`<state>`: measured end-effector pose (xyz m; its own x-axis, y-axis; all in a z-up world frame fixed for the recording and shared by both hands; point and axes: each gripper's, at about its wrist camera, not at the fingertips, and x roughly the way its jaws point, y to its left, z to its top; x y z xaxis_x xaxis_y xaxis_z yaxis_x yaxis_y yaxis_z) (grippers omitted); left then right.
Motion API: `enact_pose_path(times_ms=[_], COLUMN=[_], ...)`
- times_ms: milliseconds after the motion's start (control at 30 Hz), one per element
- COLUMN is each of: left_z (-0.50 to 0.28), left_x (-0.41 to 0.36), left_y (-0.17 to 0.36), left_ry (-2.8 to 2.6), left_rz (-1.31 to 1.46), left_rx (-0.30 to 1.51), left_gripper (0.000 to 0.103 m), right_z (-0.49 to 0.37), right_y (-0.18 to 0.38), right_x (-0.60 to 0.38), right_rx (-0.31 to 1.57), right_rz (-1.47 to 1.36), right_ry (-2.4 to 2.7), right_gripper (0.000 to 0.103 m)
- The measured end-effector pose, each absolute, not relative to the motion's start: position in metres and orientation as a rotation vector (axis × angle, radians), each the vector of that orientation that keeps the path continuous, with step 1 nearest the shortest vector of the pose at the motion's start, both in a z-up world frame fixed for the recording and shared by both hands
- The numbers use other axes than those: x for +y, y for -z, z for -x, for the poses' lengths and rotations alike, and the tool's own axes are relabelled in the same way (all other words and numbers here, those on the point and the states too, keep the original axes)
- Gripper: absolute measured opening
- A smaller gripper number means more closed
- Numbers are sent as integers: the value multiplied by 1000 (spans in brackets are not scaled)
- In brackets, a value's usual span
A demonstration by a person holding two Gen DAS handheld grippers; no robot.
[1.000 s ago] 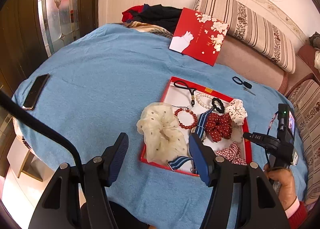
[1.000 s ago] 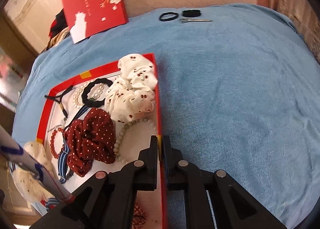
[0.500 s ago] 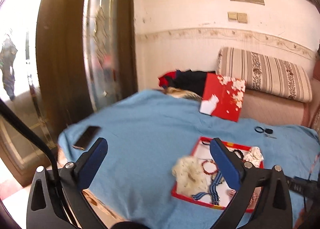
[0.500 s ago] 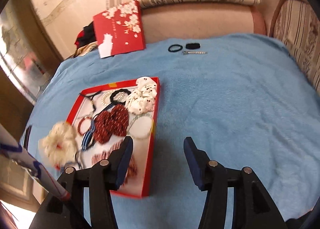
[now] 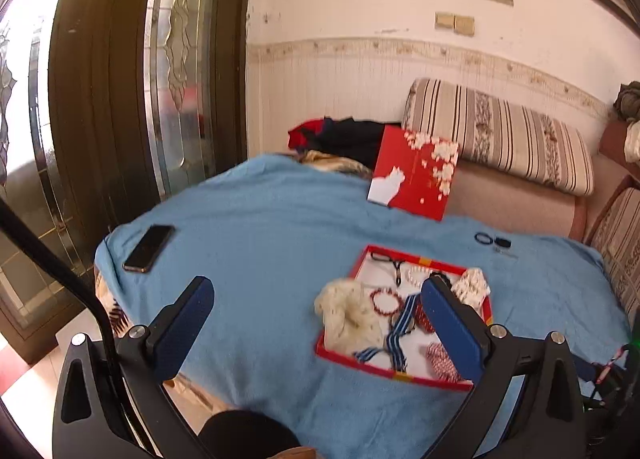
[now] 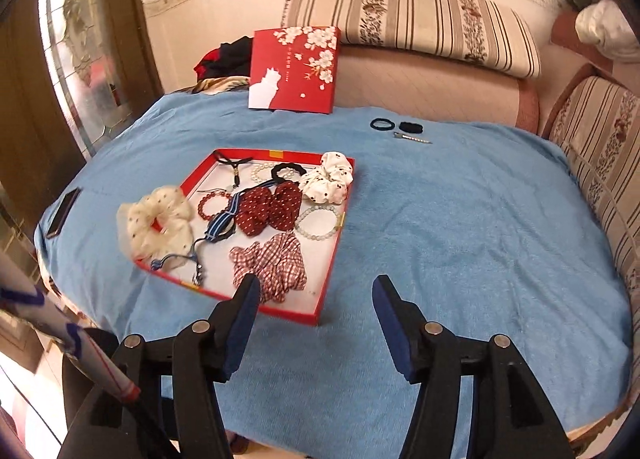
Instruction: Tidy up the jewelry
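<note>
A red tray (image 6: 331, 271) (image 5: 362, 363) lies on the blue blanket. It holds scrunchies, bracelets and ribbons: a cream scrunchie (image 6: 156, 223) (image 5: 346, 309) over its left rim, a dark red dotted scrunchie (image 6: 270, 207), a white cherry scrunchie (image 6: 328, 183), a checked scrunchie (image 6: 274, 265), a red bead bracelet (image 6: 210, 205) and a pale bead bracelet (image 6: 320, 223). My right gripper (image 6: 316, 313) is open and empty, raised near the tray's front corner. My left gripper (image 5: 316, 315) is open and empty, raised well above the tray's left side.
A red box lid (image 6: 294, 71) (image 5: 414, 183) leans against the striped sofa cushion (image 6: 412, 23). Black hair ties (image 6: 396, 125) and a metal clip (image 6: 412, 137) lie on the blanket behind the tray. A phone (image 5: 149, 247) (image 6: 63, 213) lies near the left edge. A glass door (image 5: 120, 79) stands at left.
Both grippers have pulled back and up from the tray. The right gripper, shut a second ago, has opened; the left has opened wider.
</note>
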<state>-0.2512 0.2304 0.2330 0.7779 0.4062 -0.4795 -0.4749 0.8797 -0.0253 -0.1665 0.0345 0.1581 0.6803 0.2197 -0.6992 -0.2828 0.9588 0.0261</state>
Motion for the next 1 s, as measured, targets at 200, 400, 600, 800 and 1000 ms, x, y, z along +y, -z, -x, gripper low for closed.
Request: enact_pose_path(times_ms=[200, 400, 600, 800, 1000], left_z=[246, 241, 230, 218, 208], left_x=[222, 210, 200, 195, 195], left_y=[-206, -186, -171, -159, -148], left_ry=[-476, -444, -427, -420, -417], left_rz=[125, 103, 64, 41, 28], left_rx=[577, 639, 690, 732, 770], left_gripper=[103, 103, 103, 103, 103], right_z=[190, 194, 189, 180, 170], right_y=[-161, -157, -146, -138, -129], right_x=[45, 49, 50, 46, 44], right_rx=[717, 721, 758, 790, 819], right_rz=[168, 167, 159, 135, 132], right_ry=[-268, -276, -269, -249, -244], right_gripper=[67, 67, 68, 68, 68])
